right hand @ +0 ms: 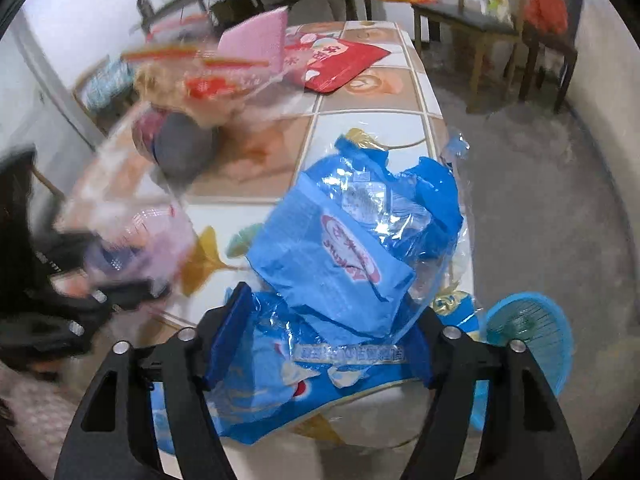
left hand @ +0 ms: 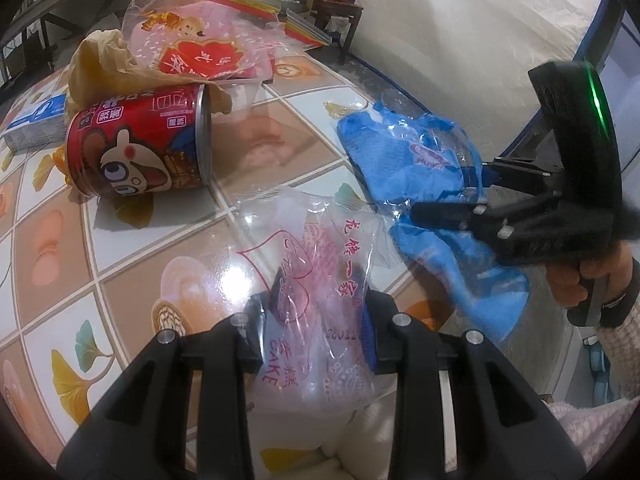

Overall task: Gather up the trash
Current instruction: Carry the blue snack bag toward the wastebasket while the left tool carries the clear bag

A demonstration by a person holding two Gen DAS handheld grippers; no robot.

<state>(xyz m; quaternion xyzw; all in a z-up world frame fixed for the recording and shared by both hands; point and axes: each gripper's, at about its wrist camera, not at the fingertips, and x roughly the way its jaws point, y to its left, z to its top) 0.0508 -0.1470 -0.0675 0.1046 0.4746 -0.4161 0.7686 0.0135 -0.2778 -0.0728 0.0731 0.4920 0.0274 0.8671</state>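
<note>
Trash on table: a blue wrapper (right hand: 352,248) lies crumpled at the table (left hand: 132,256) edge nearest me; a red can (left hand: 140,144) on its side, brown paper (left hand: 100,60) and pink-printed bags (left hand: 192,44) sit further back.
Left tongs (left hand: 316,312): closed on a clear cake bag (left hand: 308,264), which bunches up between the pads; I take that as a firm hold.
Right tongs (right hand: 320,340): jaws apart, one on each side of the blue wrapper, with a gap showing at the left pad (right hand: 230,334), so not gripping it.
Bin: a blue basket (right hand: 528,344) stands on the floor, just beside the table edge on my right.
Step in hand, as I judge it: taking hold of the blue wrapper to carry it to the basket.
Doing it well: I should push the right jaws further over the thick folded part, not the loose clear film, then close fully before lifting.
Risk: the wrapper overhangs the edge and is slippery; a shallow pinch could let it slide to the floor.
Left side: I should keep the cake bag clear of the right tongs so the two do not tangle.
</note>
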